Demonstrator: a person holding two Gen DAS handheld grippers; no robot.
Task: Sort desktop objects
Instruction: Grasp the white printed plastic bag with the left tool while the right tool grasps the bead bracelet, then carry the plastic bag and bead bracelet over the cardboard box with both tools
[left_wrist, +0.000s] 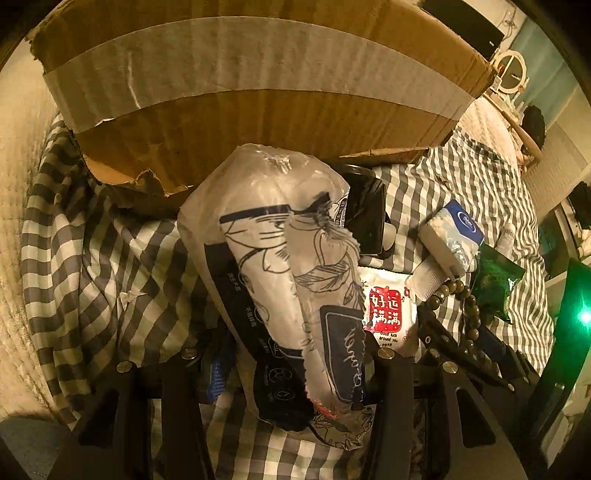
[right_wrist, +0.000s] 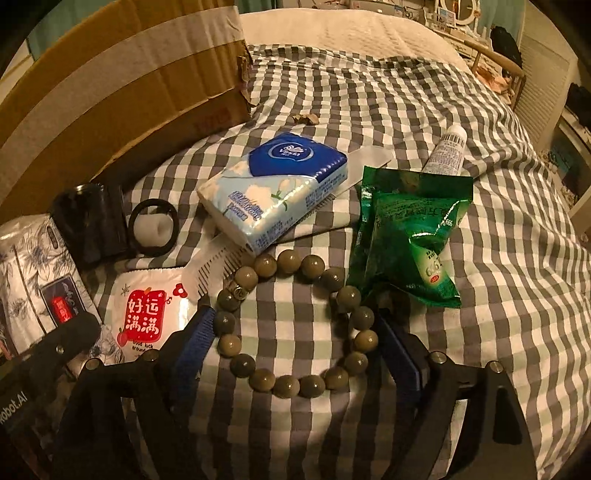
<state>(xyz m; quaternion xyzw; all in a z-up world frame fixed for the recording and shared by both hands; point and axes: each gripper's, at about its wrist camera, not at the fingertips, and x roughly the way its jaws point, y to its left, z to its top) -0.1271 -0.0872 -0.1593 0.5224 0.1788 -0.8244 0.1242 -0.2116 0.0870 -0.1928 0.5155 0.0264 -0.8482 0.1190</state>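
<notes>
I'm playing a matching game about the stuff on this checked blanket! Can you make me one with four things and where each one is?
Things:
1. bead bracelet
2. tissue pack
3. green packet
4. white floral pack

Places:
A. held between the fingers of the left tool
B. lying on top of a white comb
C. on the blanket between the open fingers of the right tool
D. next to a white tube, right of the tissues

Pairs: 1-C, 2-B, 3-D, 4-A
</notes>
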